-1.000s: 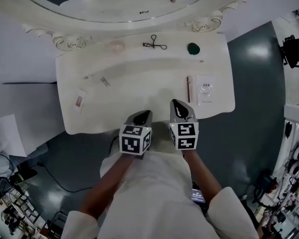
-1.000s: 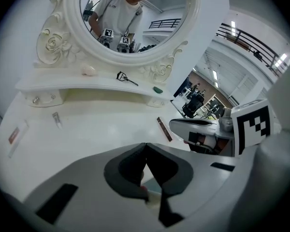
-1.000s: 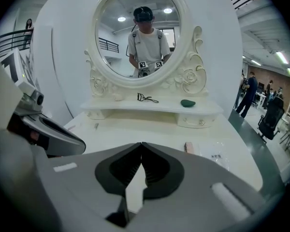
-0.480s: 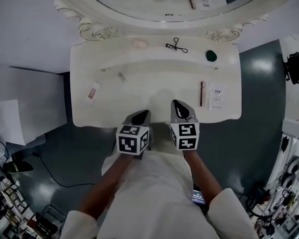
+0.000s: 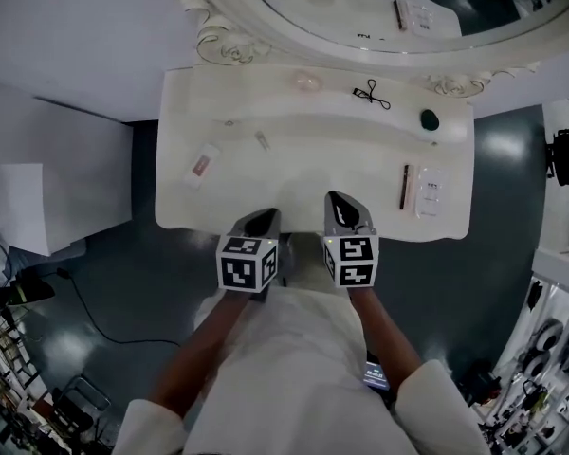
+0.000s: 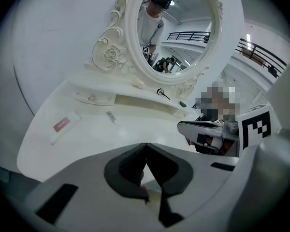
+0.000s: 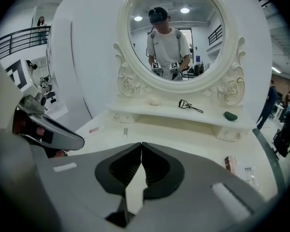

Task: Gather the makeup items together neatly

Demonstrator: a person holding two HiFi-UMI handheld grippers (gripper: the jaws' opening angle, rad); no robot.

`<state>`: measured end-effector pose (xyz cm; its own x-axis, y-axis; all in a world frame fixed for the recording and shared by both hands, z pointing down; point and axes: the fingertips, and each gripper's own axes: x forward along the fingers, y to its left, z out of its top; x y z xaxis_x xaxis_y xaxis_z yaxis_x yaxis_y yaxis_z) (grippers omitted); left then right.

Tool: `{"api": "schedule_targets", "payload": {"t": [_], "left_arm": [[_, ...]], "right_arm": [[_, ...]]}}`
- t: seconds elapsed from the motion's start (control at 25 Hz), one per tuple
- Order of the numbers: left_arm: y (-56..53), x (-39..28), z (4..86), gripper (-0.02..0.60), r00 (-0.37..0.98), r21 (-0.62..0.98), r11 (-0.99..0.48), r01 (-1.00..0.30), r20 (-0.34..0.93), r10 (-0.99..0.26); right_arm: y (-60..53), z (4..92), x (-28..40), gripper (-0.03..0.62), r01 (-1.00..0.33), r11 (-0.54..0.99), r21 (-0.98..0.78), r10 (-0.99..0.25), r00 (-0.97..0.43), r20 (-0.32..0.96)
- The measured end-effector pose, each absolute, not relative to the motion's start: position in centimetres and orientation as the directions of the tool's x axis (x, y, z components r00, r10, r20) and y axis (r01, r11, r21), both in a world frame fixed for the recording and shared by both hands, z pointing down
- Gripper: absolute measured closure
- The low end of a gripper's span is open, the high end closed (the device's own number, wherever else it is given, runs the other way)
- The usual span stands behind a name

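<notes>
Both hand-held grippers, left (image 5: 271, 214) and right (image 5: 338, 197), hover closed at table's (image 5: 294, 171) bare front edge.

Head view: even, cool overhead light, moderate brightness. White table (image 5: 303, 183) reads flat and low in contrast, with faint soft shadow under its shelf. Glossy dark floor (image 5: 123, 282) carries glare patches right of table and at lower left. Straight edges bow toward frame borders.

Both gripper views: round image, black corners, heavy barrel distortion. Ceiling lamps (image 7: 184, 10) show as bright spots in mirror (image 7: 208, 57). Left gripper (image 6: 145, 146) and right gripper (image 7: 141, 144) sit close to lens and look soft.
</notes>
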<state>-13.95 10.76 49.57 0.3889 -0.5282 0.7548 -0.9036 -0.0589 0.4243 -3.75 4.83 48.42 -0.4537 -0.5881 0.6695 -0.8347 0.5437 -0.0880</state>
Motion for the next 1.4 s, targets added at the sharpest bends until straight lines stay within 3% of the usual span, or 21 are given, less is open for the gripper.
{"api": "schedule_targets", "payload": {"t": [0.64,1.4], "left_arm": [[13.6,-19.9,50.2,0.572,0.316,0.439,0.085,-0.894,0.756,-0.573],[18.4,-26.0,52.5,0.572,0.254,0.436,0.193,-0.879,0.77,-0.585]], "right_arm": [[5.2,48.2,-12.2,0.589,-0.714,0.696,-0.072,-0.5,-0.554,0.665],[6.4,50.4,-19.6,0.582,-0.636,0.767,-0.082,-0.437,-0.612,0.659]]}}
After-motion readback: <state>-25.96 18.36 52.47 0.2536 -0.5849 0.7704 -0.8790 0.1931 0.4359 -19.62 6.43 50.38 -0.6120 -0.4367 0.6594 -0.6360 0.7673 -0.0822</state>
